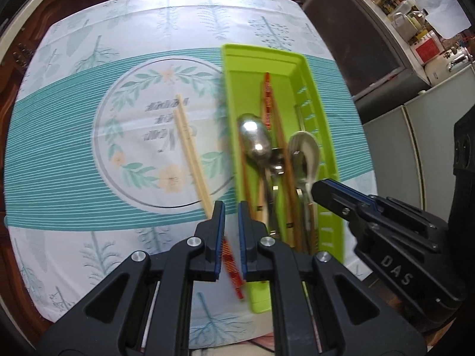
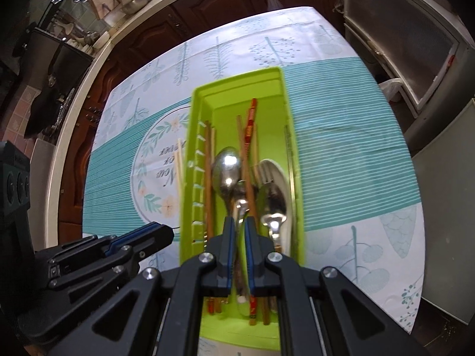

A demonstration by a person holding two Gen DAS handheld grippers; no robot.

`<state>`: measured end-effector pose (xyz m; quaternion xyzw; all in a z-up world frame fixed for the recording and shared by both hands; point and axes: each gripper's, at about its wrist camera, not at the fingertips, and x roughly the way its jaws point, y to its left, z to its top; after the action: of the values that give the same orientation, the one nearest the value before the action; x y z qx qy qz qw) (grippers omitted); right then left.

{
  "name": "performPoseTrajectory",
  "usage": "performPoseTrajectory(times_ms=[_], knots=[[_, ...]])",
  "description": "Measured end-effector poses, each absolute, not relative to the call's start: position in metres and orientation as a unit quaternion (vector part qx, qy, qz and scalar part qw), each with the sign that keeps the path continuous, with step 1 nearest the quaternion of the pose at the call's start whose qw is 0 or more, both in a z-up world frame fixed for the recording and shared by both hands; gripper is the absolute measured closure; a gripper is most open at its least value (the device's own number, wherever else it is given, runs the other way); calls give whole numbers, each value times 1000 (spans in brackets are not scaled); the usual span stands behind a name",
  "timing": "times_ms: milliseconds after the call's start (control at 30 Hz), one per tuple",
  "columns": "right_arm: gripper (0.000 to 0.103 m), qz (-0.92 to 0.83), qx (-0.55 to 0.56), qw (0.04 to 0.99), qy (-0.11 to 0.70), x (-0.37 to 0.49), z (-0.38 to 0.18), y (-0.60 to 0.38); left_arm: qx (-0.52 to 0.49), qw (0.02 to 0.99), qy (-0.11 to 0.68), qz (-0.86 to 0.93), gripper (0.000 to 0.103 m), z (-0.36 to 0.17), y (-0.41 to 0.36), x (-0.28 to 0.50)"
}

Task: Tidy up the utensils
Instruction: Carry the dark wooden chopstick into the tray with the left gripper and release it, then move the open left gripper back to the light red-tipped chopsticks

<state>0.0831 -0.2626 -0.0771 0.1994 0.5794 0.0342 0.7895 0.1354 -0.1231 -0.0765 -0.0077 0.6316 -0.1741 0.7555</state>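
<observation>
Left gripper (image 1: 231, 237) hangs over the tray (image 1: 234, 68) edge, jaws nearly together around a striped chopstick (image 1: 233, 262), pinch unclear. Pale chopsticks (image 1: 190, 148) lie at its eleven o'clock, running eleven-to-five; right gripper (image 2: 240, 249), nearly closed, sits farther off over the tray

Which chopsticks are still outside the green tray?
The pale cream pair, lying bare on the tablecloth left of the green tray. The brown and red-striped chopsticks are inside it with the spoons.
</observation>
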Motion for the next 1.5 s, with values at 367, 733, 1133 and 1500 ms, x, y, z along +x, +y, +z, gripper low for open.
performPoseTrajectory(times_ms=[367,733,1133,1500], knots=[[96,78,182,777,597,92,-80,-217,-37,750,649,-120,79,-106,-67,154],[96,61,187,776,599,94,-85,-228,-44,728,673,-123,79,-145,-85,173],[96,55,199,771,603,92,-93,-238,-25,730,673,-117,79,-149,-99,174],[96,57,199,772,602,91,-94,-238,12,735,671,-97,79,-146,-108,165]])
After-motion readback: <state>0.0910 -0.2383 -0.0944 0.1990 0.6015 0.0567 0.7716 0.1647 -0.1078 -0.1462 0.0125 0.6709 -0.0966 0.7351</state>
